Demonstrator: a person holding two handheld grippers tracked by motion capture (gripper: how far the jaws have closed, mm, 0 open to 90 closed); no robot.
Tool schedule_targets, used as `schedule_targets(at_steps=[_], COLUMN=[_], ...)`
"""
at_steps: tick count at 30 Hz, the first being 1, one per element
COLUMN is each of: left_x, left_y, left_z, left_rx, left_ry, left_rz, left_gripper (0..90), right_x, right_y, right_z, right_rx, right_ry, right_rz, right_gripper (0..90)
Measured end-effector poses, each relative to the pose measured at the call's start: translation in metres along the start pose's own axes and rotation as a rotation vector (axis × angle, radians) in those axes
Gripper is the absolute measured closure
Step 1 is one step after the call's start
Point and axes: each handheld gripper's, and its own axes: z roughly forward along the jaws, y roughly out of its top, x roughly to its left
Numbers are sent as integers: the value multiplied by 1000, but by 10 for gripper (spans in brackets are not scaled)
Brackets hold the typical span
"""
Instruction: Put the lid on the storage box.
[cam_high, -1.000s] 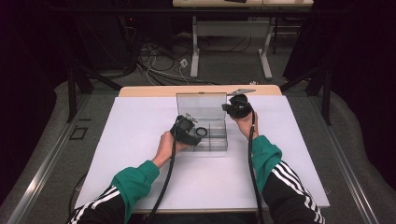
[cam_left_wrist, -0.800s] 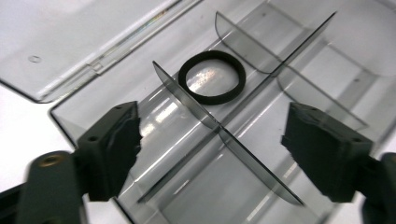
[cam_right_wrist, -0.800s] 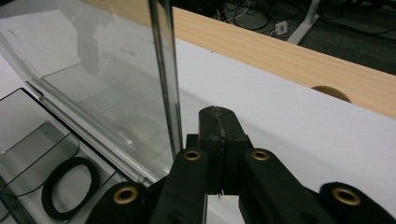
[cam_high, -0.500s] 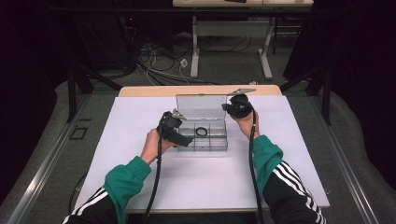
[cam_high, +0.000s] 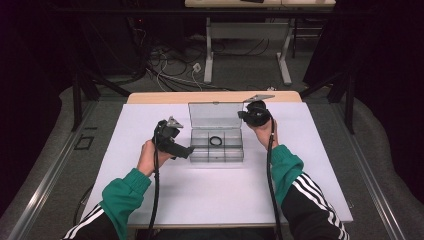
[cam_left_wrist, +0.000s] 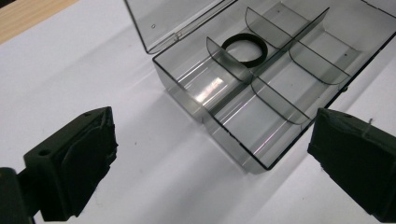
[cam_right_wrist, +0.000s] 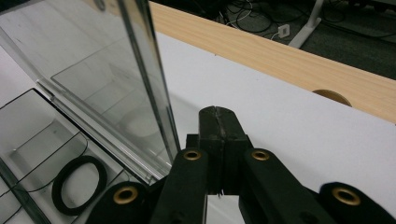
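Note:
A clear compartment box (cam_high: 225, 157) sits mid-table with its lid (cam_high: 215, 115) standing open at the back. A black ring (cam_high: 212, 141) lies in a middle back compartment, also clear in the left gripper view as the ring (cam_left_wrist: 247, 61). My left gripper (cam_high: 184, 150) hovers just left of the box, its jaws wide open and empty, with the left gripper (cam_left_wrist: 215, 123) looking over the box wall (cam_left_wrist: 187, 88). My right gripper (cam_high: 243, 115) is at the lid's right edge. In its own view the right gripper (cam_right_wrist: 218, 112) is shut with nothing between the jaws, right beside the lid (cam_right_wrist: 93, 70).
The box stands on a white table top (cam_high: 215, 195) with a wooden strip (cam_high: 210, 97) along the far edge. Cables and desk legs lie on the floor (cam_high: 200, 65) beyond. White surface stretches to both sides and in front of the box.
My left gripper has drawn back leftward from above the box to its left side, uncovering the ring in its compartment. The right gripper has stayed at the lid.

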Motion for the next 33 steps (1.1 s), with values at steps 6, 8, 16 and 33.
schedule_targets(at_steps=[6,8,16,33], left_x=[6,7,6,-5], left_y=[-11,-13,-24,-50], left_z=[-9,-11,-25,-49], left_rx=[-1,-2,-3,-33], left_ry=[4,3,-4,-2], left_rz=[-12,-18,-8,44], left_gripper=[2,2,1,0], right_x=[0,2,7,27], right_y=[0,0,-1,-12], right_z=[-2,-3,-19,-61], right_rx=[6,10,61,134], right_ry=[3,11,57,122], right_rz=[-15,-15,-69,-119], right_gripper=[900,900,900,289])
